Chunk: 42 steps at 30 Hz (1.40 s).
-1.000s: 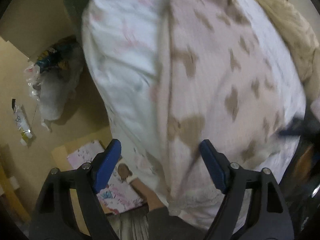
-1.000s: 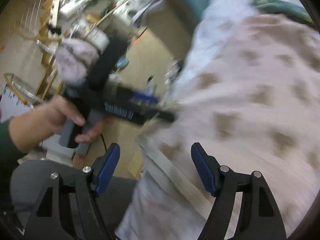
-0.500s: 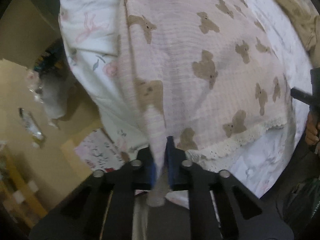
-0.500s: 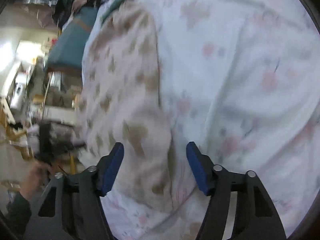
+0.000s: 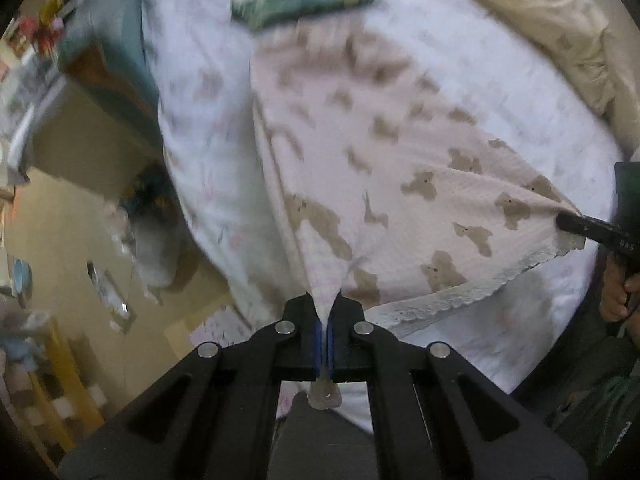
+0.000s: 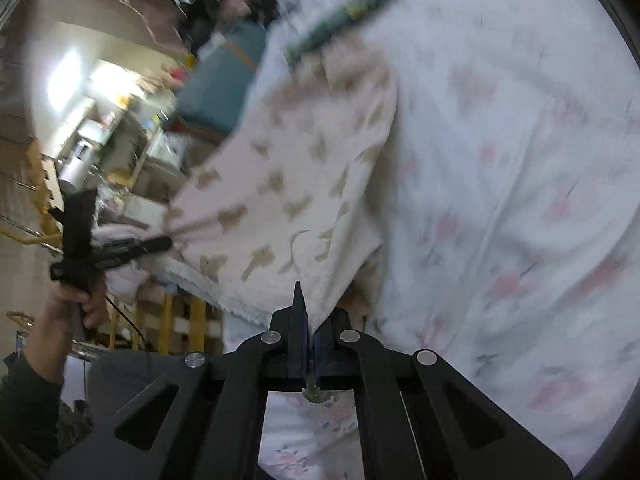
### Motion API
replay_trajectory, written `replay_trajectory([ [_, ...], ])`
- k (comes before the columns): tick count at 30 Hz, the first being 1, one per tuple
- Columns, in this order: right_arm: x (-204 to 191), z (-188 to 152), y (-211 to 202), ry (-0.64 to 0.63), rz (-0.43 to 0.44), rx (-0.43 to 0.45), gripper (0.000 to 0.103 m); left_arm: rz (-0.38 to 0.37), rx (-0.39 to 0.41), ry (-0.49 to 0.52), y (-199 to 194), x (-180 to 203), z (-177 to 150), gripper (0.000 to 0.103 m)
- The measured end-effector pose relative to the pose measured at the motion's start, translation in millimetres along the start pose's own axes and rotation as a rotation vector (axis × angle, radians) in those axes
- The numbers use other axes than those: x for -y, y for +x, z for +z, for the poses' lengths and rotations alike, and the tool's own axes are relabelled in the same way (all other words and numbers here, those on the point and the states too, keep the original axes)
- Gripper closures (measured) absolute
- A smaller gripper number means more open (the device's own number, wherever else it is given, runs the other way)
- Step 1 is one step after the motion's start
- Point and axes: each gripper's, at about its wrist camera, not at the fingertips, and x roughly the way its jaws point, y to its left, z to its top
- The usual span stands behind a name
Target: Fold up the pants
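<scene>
The pants [image 5: 400,184] are pale pink with brown bears and a white lace hem [image 5: 460,300]. They lie on a bed with a white floral sheet [image 5: 208,184]. My left gripper [image 5: 325,320] is shut on one hem corner and lifts it. In the right wrist view my right gripper [image 6: 310,332] is shut on the other hem corner of the pants [image 6: 304,184]. Each view shows the other gripper clamped on the cloth: the right one at the left wrist view's right edge [image 5: 580,226], the left one in the right wrist view [image 6: 152,245].
A green patterned item [image 5: 304,0] lies at the far end of the bed; it also shows in the right wrist view [image 6: 340,16]. A beige duvet [image 5: 552,32] is bunched at the right. The floor [image 5: 72,256] left of the bed holds bags and litter.
Both grippers were open a second ago. The left one shut on the hem corner first, then the right one shut on the other corner. The hem end is now lifted.
</scene>
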Motion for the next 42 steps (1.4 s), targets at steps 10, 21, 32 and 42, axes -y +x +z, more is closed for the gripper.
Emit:
replay_trajectory([
  [10, -50, 45, -162, -0.122, 0.071, 0.229, 0.102, -0.093, 0.356, -0.063, -139, 68, 17, 0.103],
  [21, -4, 39, -132, -0.049, -0.038, 0.098, 0.102, -0.062, 0.167, -0.119, -46, 75, 2, 0.103],
  [32, 47, 5, -21, 0.161, -0.089, -0.117, 0.102, 0.007, -0.008, -0.234, 81, 39, -14, 0.103],
  [42, 76, -79, 18, 0.336, -0.174, -0.305, 0.098, 0.019, -0.039, -0.184, 85, 52, -14, 0.103],
])
